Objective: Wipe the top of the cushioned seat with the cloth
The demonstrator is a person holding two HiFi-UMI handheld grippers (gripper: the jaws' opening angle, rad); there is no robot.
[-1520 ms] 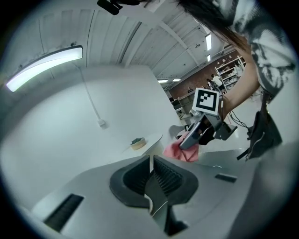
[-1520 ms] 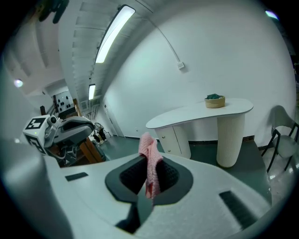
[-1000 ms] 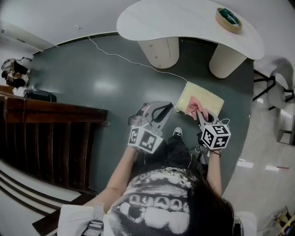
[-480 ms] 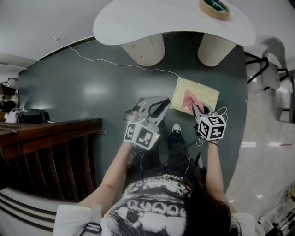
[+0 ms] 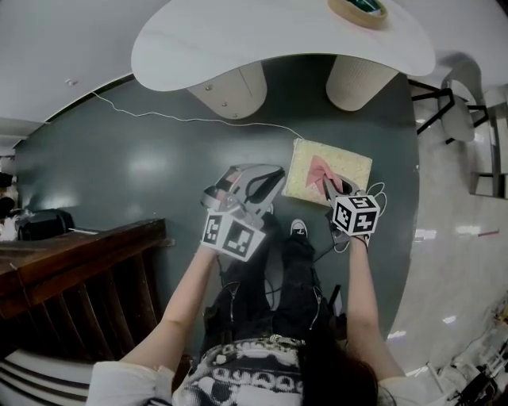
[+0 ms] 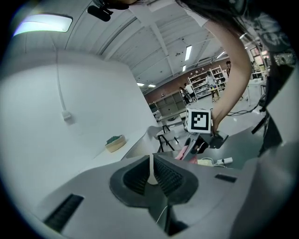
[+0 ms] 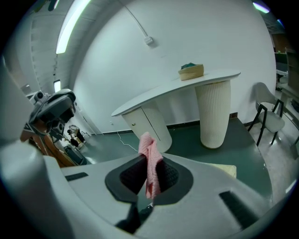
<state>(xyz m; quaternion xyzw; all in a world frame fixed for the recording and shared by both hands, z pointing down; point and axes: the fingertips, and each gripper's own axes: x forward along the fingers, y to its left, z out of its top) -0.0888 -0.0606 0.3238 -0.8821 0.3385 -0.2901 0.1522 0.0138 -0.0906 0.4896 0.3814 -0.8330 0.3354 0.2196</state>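
Note:
A pale yellow cushioned seat (image 5: 343,165) lies on the green floor in front of my feet in the head view. A pink cloth (image 5: 320,170) rests on its near half. My right gripper (image 5: 326,185) is over the seat's near edge and is shut on this cloth (image 7: 150,164), which stands up between its pads. A corner of the seat (image 7: 227,169) shows past its jaws. My left gripper (image 5: 274,179) hovers left of the seat, above the floor. It (image 6: 150,175) is shut with nothing in it.
A white table (image 5: 262,40) on two ribbed pedestals (image 5: 227,90) stands beyond the seat, with a tape roll (image 5: 358,8) on it. A white cable (image 5: 182,119) crosses the floor. A wooden railing (image 5: 71,262) is at left and a chair (image 5: 468,87) at right.
The head view has swung, so the seat and table sit further left and lower in frame. Both grippers keep about the same place by the seat; the cloth stays held.

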